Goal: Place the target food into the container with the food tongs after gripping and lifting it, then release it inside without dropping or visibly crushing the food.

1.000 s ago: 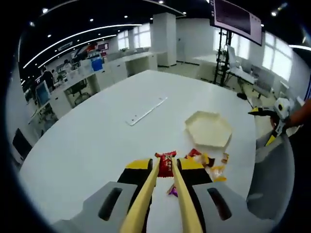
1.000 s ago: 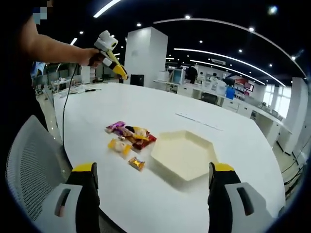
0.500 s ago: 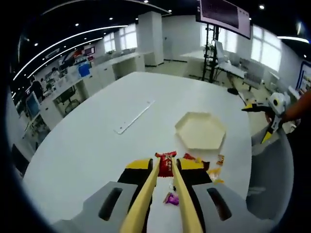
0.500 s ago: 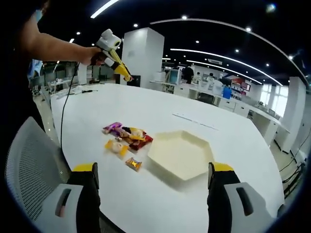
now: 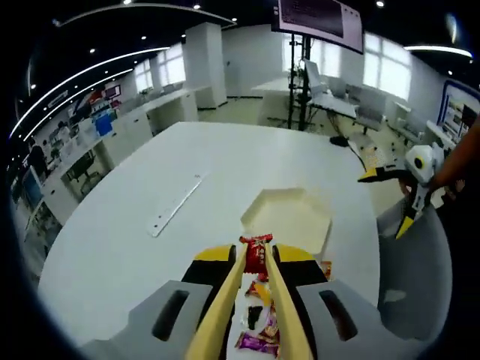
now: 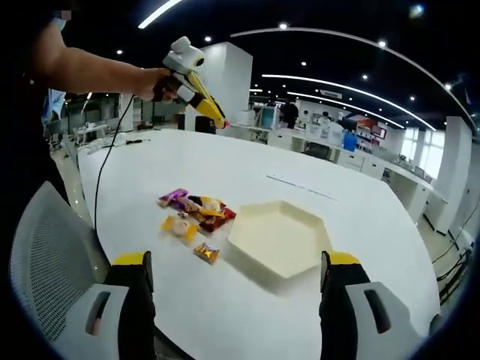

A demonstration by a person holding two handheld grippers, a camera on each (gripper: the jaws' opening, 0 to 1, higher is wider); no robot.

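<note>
The left tool (image 5: 255, 262), through yellow food tongs (image 5: 225, 307), pinched a red-wrapped candy (image 5: 256, 253) high above the white desk (image 5: 112, 247), short of the cream hexagonal plastic tray (image 5: 289, 217), for carrying over. The right tool (image 6: 232, 281) waited wide, holding nothing.

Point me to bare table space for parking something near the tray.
Free: the wide white table between the hexagonal tray and the flat white strip, and the near edge in front of the tray. Crowded: the candy pile beside the tray, where the left gripper hangs above, holding a red candy.
</note>
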